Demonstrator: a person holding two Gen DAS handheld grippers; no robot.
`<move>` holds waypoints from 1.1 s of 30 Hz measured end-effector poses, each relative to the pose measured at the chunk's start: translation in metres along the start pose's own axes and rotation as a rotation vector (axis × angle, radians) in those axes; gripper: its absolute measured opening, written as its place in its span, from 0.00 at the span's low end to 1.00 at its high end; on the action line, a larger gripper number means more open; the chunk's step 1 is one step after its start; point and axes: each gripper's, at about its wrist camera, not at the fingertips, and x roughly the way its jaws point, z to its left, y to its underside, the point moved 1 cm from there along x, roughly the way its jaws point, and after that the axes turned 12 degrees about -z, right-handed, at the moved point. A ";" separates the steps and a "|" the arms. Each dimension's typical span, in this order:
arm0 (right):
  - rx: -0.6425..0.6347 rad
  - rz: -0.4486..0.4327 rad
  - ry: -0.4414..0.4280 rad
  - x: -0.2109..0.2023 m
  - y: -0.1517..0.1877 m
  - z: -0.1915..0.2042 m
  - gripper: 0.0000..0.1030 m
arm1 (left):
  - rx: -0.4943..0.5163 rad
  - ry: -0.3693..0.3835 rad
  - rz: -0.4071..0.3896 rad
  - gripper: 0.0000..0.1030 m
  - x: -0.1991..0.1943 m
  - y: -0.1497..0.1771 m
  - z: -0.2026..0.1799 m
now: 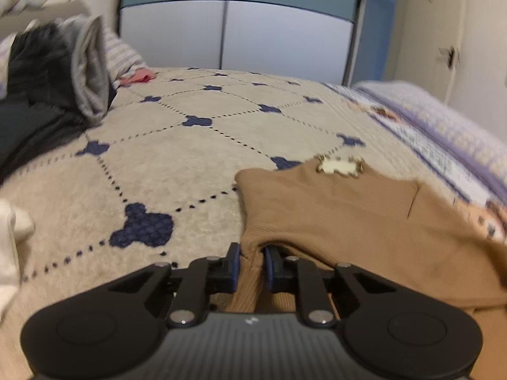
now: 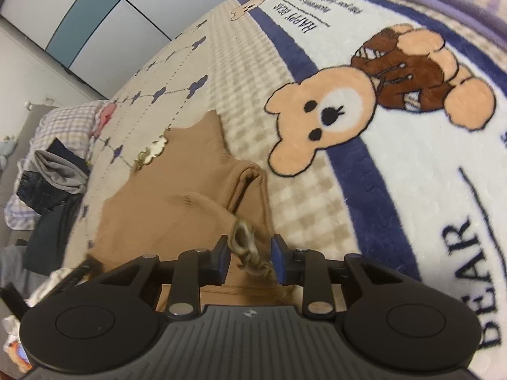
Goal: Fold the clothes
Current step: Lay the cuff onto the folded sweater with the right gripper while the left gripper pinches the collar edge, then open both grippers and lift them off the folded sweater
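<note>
A tan knit garment (image 1: 348,215) lies spread on the bed, with a cream lace patch (image 1: 337,166) at its far edge. My left gripper (image 1: 252,258) is shut on a ribbed edge of it, the fabric pinched between the blue pads. In the right wrist view the same tan garment (image 2: 164,202) is folded over on itself and rises toward my right gripper (image 2: 250,253). That gripper is closed on a bunched edge with frilly trim (image 2: 244,237), which fills the gap between the fingers.
The bed carries a beige blanket with navy motifs (image 1: 158,164) and a bear-print blanket (image 2: 396,158). A pile of dark and grey clothes (image 1: 63,72) sits at the far left by a checked pillow (image 2: 63,120). A wardrobe (image 1: 237,31) stands behind. White cloth (image 1: 9,237) lies at the left edge.
</note>
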 end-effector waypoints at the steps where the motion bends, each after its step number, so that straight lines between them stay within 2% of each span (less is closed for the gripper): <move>1: -0.009 -0.007 0.007 0.000 0.000 0.001 0.21 | -0.024 0.001 -0.003 0.15 -0.001 0.000 0.002; 2: 0.003 -0.011 -0.003 -0.002 -0.001 0.001 0.10 | -0.042 0.000 -0.007 0.15 -0.001 0.000 0.005; 7: 0.202 -0.005 -0.145 -0.017 -0.009 -0.004 0.10 | -0.120 -0.008 -0.016 0.15 -0.003 0.001 0.016; 8: 0.226 0.004 -0.155 -0.019 -0.010 -0.005 0.10 | -0.145 -0.011 -0.010 0.15 -0.002 0.001 0.020; 10: 0.211 0.020 -0.118 -0.019 -0.009 -0.004 0.10 | -0.203 -0.016 0.013 0.15 0.001 0.004 0.030; 11: 0.188 0.026 -0.087 -0.017 -0.008 -0.004 0.15 | -0.232 -0.019 0.025 0.15 0.002 0.006 0.034; 15: 0.075 0.055 0.038 -0.008 -0.001 0.000 0.16 | -0.339 -0.011 0.055 0.21 0.004 0.011 0.048; 17: 0.014 0.034 0.026 -0.014 -0.001 0.008 0.22 | -0.393 -0.009 0.064 0.26 0.001 0.010 0.053; 18: -0.025 0.024 0.004 -0.017 -0.001 0.015 0.29 | -0.420 -0.009 0.067 0.27 -0.001 0.009 0.055; 20: -0.109 0.007 -0.048 -0.025 0.001 0.028 0.34 | -0.456 -0.014 0.065 0.27 -0.007 0.007 0.058; 23: -0.257 0.016 -0.108 -0.027 0.013 0.051 0.35 | -0.513 -0.014 0.044 0.27 -0.018 0.001 0.064; 26: -0.414 0.049 -0.132 -0.021 0.028 0.070 0.35 | -0.595 0.054 0.047 0.27 -0.022 -0.005 0.067; 30: -0.559 0.070 -0.122 -0.014 0.044 0.082 0.35 | -0.661 0.154 0.116 0.35 -0.005 -0.003 0.060; 33: -0.647 0.075 -0.103 -0.011 0.053 0.087 0.35 | -0.672 0.135 0.163 0.34 0.011 0.007 0.054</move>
